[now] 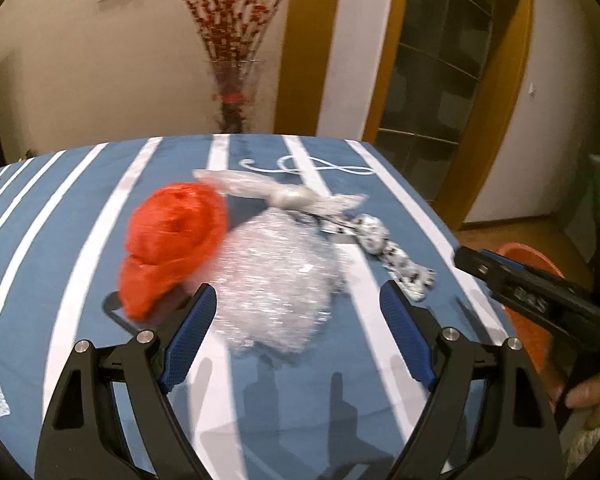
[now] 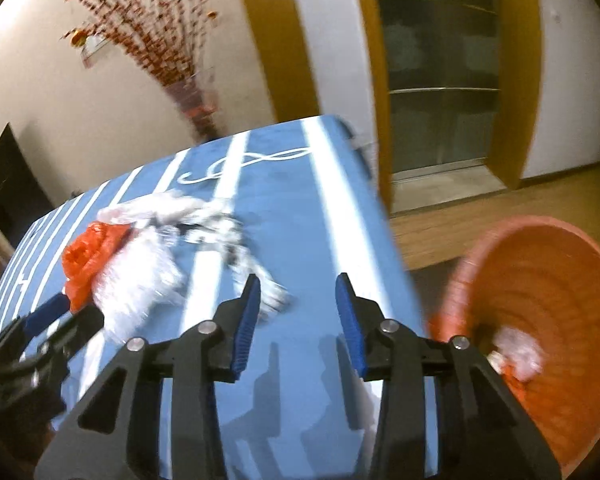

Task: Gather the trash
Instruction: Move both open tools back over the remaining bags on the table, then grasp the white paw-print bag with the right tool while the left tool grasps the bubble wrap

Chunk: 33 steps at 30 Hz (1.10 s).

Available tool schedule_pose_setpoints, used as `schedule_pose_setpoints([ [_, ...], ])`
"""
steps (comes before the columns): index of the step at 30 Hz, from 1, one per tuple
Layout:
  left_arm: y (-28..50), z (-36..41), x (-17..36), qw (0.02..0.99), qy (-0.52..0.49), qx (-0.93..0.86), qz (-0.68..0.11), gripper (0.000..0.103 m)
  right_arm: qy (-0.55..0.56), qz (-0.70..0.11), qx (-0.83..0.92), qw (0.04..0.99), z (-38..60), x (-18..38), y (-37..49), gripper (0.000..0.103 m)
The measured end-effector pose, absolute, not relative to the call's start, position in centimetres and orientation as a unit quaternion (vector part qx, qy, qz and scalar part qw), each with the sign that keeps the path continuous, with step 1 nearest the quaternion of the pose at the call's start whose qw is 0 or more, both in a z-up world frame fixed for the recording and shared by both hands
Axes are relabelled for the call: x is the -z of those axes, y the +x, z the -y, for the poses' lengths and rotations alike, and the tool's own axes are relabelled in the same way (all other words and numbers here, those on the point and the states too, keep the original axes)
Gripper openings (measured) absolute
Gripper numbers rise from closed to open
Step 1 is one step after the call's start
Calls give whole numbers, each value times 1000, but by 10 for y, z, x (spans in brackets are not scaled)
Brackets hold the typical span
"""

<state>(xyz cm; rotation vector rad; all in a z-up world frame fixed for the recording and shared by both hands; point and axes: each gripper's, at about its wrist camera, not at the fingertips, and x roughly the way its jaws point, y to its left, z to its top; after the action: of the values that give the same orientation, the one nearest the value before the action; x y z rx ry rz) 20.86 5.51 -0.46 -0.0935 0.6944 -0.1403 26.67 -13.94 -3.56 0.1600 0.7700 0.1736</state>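
A heap of trash lies on the blue, white-striped tablecloth: a crumpled red plastic bag, a silver crinkled wrap, a clear wrapper and a black-and-white spotted wrapper. My left gripper stands open around the near side of the silver wrap, its right pad clear of it. My right gripper is open over bare cloth with nothing between its fingers, to the right of the heap. An orange basket beside the table's right edge holds some trash.
A glass vase of red-berried branches stands behind the table's far edge. A wooden door frame with a glass door and wood floor lie to the right. A person's hand grips the right tool.
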Motion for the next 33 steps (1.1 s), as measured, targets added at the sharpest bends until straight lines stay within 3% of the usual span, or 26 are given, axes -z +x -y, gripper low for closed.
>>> schedule_pose_setpoints([
  [11, 216, -81, 15, 934, -54, 56, -347, 83, 58, -409, -112, 904, 93, 55, 322, 30],
  [20, 222, -71, 18, 932, -50, 67, -352, 83, 45, -418, -111, 901, 96, 65, 323, 14],
  [29, 240, -44, 32, 921, -17, 67, -383, 82, 65, -417, -99, 901, 125, 67, 301, 12],
  [33, 251, -40, 41, 910, -17, 61, -409, 70, 71, -417, -97, 901, 132, 66, 296, 12],
])
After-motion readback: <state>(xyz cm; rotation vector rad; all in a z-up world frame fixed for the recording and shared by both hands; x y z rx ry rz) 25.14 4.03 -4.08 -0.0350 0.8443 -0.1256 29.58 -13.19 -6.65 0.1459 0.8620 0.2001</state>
